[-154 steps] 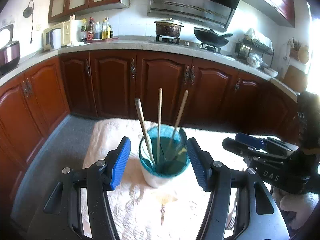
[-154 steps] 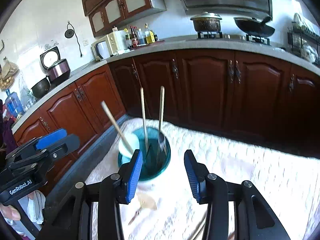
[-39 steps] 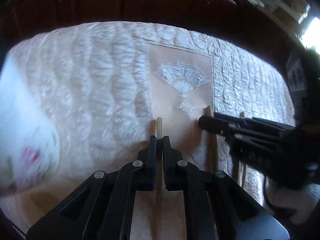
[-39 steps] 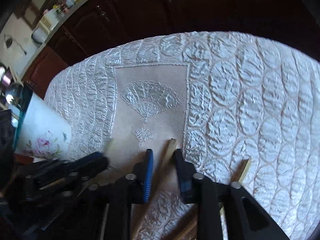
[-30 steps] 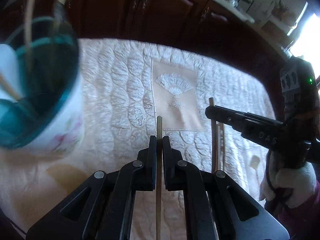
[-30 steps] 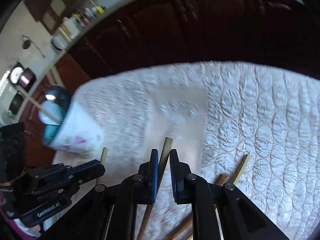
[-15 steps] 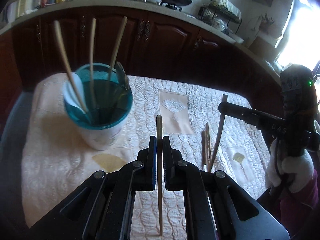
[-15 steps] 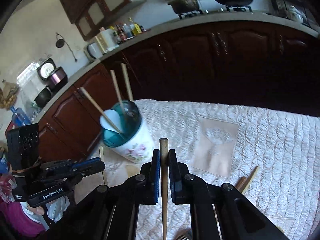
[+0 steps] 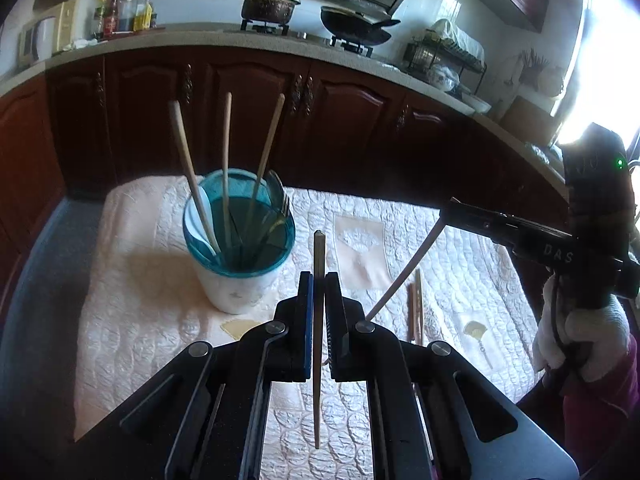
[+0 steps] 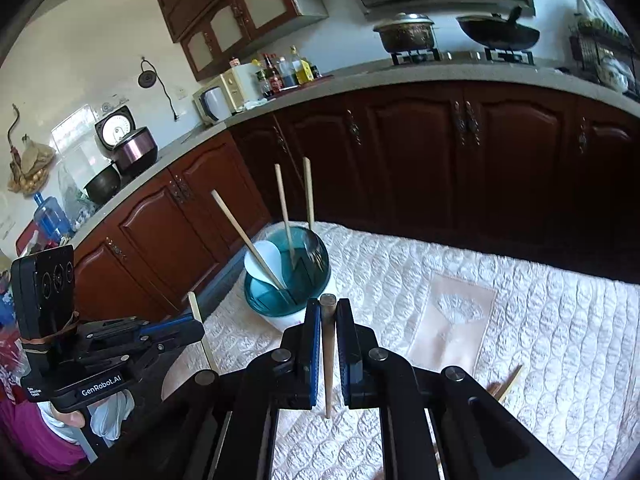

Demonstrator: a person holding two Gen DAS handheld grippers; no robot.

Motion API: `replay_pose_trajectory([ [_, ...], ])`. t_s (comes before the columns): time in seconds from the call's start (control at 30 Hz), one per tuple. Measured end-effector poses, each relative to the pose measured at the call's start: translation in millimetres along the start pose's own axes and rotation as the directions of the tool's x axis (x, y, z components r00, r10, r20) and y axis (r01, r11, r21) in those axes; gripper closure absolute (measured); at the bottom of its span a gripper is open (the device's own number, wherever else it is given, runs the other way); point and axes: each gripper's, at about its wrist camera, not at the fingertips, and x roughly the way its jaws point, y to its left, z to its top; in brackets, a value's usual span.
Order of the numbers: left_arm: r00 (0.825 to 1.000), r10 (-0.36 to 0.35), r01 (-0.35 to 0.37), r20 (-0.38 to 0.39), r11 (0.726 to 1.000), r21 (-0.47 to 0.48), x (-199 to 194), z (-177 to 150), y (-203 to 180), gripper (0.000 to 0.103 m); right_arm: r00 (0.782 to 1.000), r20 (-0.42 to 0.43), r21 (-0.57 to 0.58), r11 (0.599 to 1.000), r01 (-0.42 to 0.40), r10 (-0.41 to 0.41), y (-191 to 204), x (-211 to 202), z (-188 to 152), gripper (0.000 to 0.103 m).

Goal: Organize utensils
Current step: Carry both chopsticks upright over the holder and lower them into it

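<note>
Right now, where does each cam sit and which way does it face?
Left wrist: on the left hand-held gripper, angled down at the cup on the quilted cloth; shows its fingers clamping a chopstick, plus the right hand-held gripper.
Right wrist: on the right hand-held gripper, angled down at the cup; shows its own clamped chopstick and the left hand-held gripper.
Shared: cup, cloth, stove counter.

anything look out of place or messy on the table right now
Two loose chopsticks lie flat on the quilted cloth, right of the teal utensil cup, not sorted in yet. The cup stands upright with nothing spilled.
</note>
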Motion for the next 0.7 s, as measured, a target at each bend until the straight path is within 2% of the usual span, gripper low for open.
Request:
replay_pose_trajectory([
  [0.33,0.998,0.005,-0.003,0.063,0.999,-0.041,-28.4,17.4,19.4,0.099,1.000,0.025,-0.059,0.998,0.005,-0.003,16.5,-4.3,14.9,0.096],
  [0.53,0.992,0.029,-0.020,0.122,0.997,-0.069,-49.1,42.0,36.2,0.099,0.999,0.048,-0.063,0.998,-0.010,0.013,19.6,-11.3,27.7,0.096],
  [0.7,0.980,0.053,-0.037,0.190,0.996,-0.085,-63.9,68.6,44.4,0.099,0.996,0.080,-0.096,0.995,-0.021,0.029,31.0,-22.2,49.1,0.096],
])
